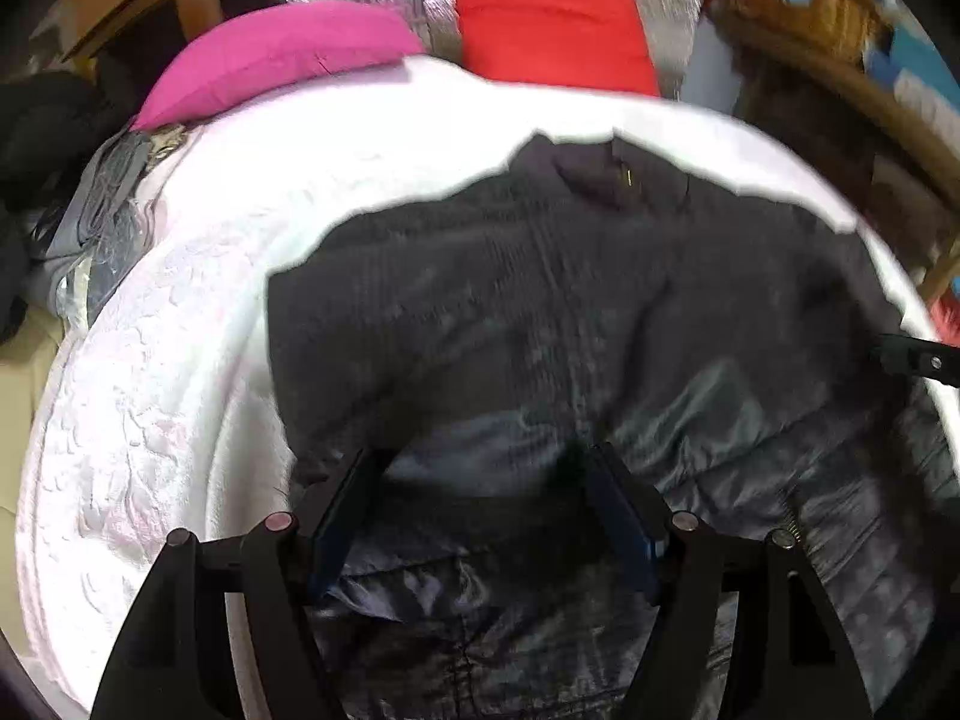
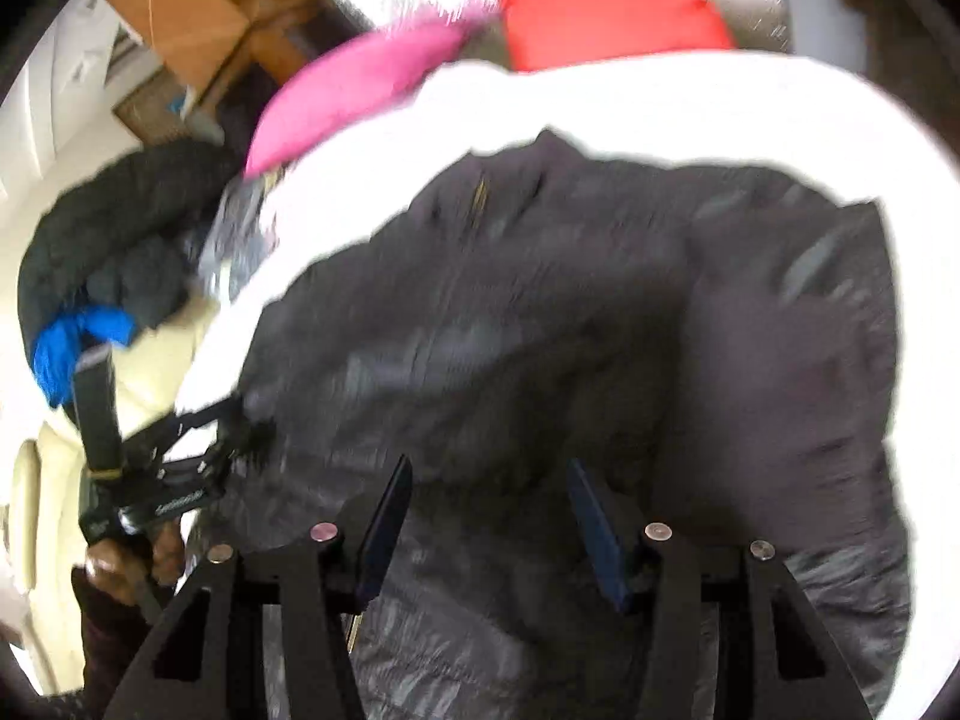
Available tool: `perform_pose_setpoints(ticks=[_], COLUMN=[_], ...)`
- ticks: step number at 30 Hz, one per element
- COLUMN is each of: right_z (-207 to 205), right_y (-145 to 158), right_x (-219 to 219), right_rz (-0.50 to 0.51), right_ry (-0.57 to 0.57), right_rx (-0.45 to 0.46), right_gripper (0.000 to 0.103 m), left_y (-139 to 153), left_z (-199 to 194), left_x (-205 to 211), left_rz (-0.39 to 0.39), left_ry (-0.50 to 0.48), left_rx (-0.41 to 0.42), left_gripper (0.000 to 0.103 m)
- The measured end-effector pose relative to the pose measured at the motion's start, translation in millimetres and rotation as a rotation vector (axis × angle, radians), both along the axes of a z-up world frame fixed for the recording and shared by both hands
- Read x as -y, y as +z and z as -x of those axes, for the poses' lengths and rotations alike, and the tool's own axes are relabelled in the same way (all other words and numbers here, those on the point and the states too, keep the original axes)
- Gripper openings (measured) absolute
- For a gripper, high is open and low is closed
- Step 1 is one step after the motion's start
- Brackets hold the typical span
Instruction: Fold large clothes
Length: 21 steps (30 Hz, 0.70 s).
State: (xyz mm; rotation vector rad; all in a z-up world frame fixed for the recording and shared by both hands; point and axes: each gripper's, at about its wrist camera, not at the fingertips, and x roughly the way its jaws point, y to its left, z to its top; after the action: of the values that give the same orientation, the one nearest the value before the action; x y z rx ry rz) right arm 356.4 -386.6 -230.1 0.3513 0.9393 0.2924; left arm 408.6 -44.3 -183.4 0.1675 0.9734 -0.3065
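Observation:
A dark quilted jacket [image 1: 540,312] lies spread on a white bedspread [image 1: 156,396], collar at the far end. It also shows in the right wrist view [image 2: 540,312]. My left gripper [image 1: 480,468] is open, its fingers straddling the jacket's near hem, nothing clamped. My right gripper [image 2: 489,480] is open over the jacket's lower part. The left gripper shows at the left of the right wrist view [image 2: 228,432], at the jacket's left edge. A tip of the right gripper shows at the right edge of the left wrist view [image 1: 912,357].
A pink pillow [image 1: 282,54] and a red pillow [image 1: 552,30] lie at the head of the bed. A wicker chair [image 1: 840,48] stands to the right. Dark and blue clothes [image 2: 102,276] are piled to the left, with cardboard boxes [image 2: 192,6] behind.

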Motion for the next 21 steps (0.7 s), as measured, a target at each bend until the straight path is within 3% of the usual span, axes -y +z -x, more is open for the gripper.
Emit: perform_pose_setpoints(ticks=[4,8,12,17,21], right_z=[-3,-13,-17,-9,-6], right_y=[8,-13,-19,-5,1], right_x=[43,70,60,45,23], right_rz=[-0.032,-0.064,-0.026,-0.086,-0.070], right_ry=[-0.185,-0.270,-0.255,-0.185,-0.099], right_rx=[0.033,-0.076,-0.100,-0.040,0.006], right_gripper=[0.058,0.058,0.058,0.058,0.058], left_y=[9,-16,-28,-5,5], left_z=[-13,-27,-35,-20,-19], left_x=[-25,-33,-31,-31,-26], left_rz=[-0.001,-0.038,-0.025,0.022,0.025], left_ry=[0.102,0.148,0.146,0.140,0.125], left_rx=[0.036,-0.057,-0.110,-0.035,0.005], left_gripper=[0.073,0.073,0.074,0.074,0.074])
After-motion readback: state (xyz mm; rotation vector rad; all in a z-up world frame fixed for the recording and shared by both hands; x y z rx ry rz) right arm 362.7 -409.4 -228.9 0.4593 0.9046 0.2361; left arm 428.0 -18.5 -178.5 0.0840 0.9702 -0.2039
